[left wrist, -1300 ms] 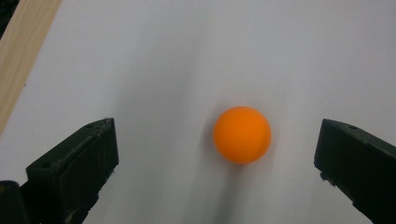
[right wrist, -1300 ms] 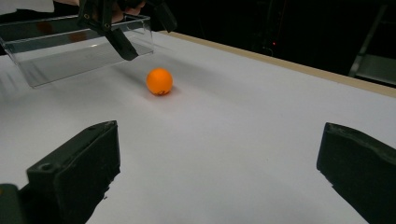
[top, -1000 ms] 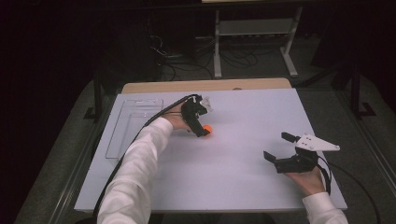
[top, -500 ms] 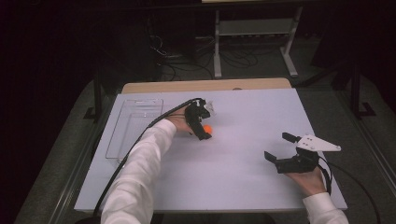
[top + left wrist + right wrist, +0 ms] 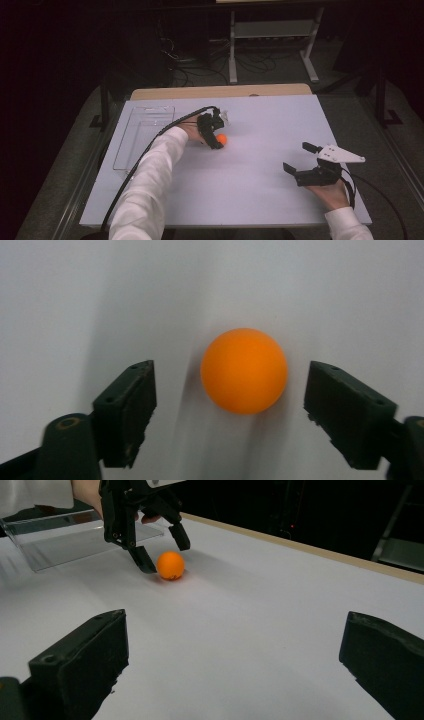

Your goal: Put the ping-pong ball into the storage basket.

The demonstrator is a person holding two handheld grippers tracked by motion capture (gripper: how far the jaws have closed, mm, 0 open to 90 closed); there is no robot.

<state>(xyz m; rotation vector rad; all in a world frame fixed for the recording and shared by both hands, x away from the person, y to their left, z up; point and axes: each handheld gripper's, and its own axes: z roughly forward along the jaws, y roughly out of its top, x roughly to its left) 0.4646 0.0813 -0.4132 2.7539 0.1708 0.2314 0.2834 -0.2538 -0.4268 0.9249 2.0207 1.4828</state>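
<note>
Left gripper (image 5: 216,141) sits a little left of centre in the high view, tipped down over a small orange ball (image 5: 221,138) that lies on the white table (image 5: 260,175). Its jaws have just been closing and now stand partly open, one on each side of the ball. In the left gripper view the ball (image 5: 244,371) rests at mid-frame between the two black jaws, with a clear strip of table showing on either side, so neither pad presses on it; the ball lies nearer the jaw at the right of that frame. The right gripper view shows the same gripper (image 5: 162,552) in the upper left of the frame, its fingertips straddling the ball (image 5: 171,565) from above.

A clear plastic tray (image 5: 142,137) lies on the table just left of the left hand, and a black cable (image 5: 145,155) trails from the gripper along the white sleeve (image 5: 147,195) toward the bottom of the frame.

Right gripper (image 5: 296,161) rests at the lower right of the high view, well apart from the ball, with its jaws spread wide and nothing between them. In its own view the two black jaws stand at the bottom corners with bare table (image 5: 240,645) between.
</note>
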